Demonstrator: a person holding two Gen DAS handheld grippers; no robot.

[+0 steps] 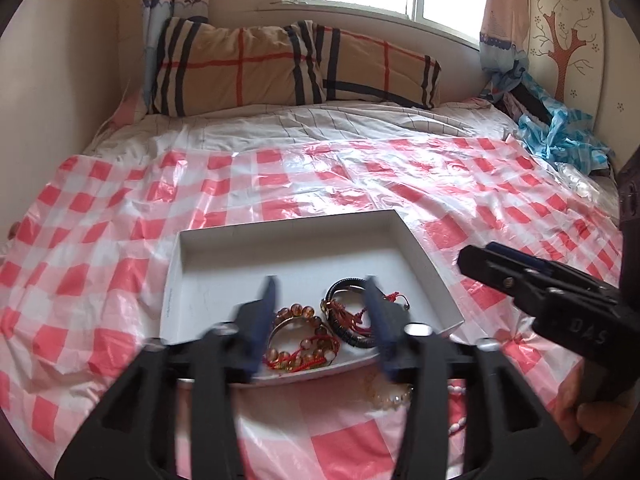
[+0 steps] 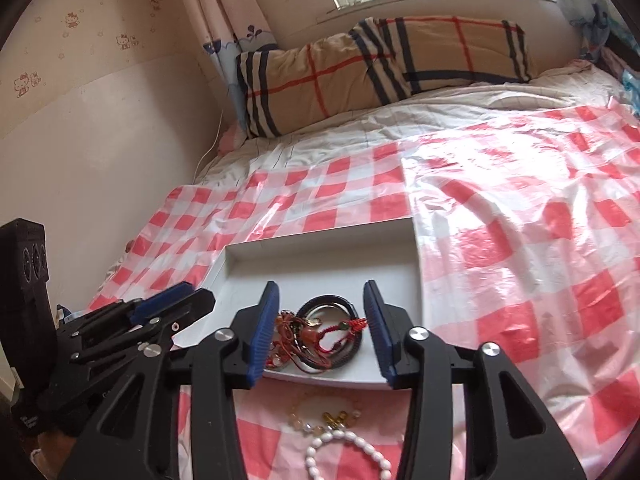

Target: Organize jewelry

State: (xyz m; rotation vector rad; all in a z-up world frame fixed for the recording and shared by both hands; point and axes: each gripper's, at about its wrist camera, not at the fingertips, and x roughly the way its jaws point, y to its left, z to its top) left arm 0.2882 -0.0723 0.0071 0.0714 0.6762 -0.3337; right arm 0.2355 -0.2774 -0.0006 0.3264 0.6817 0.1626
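Note:
A shallow white box point(image 1: 192, 256) lies on the red-checked plastic sheet. Its near end holds an amber bead bracelet point(image 1: 298, 312), a black braided bracelet point(image 1: 344, 286) and red cord pieces point(image 2: 344, 330). My left gripper point(image 1: 322, 320) hovers open over that pile, blurred, with nothing between its fingers. My right gripper point(image 2: 320, 312) is also open and empty above the box's near edge. On the sheet in front of the box lie a clear bead bracelet point(image 2: 332, 420) and a white bead bracelet point(image 2: 344, 452). Each gripper shows in the other's view: the right point(image 1: 482, 254), the left point(image 2: 188, 298).
The checked sheet point(image 1: 360, 184) covers a bed. Plaid pillows point(image 1: 256, 68) lie under the window at the far end. A crumpled blue plastic bag point(image 1: 560, 132) sits at the far right. A wall point(image 2: 100, 152) runs along the bed's left side.

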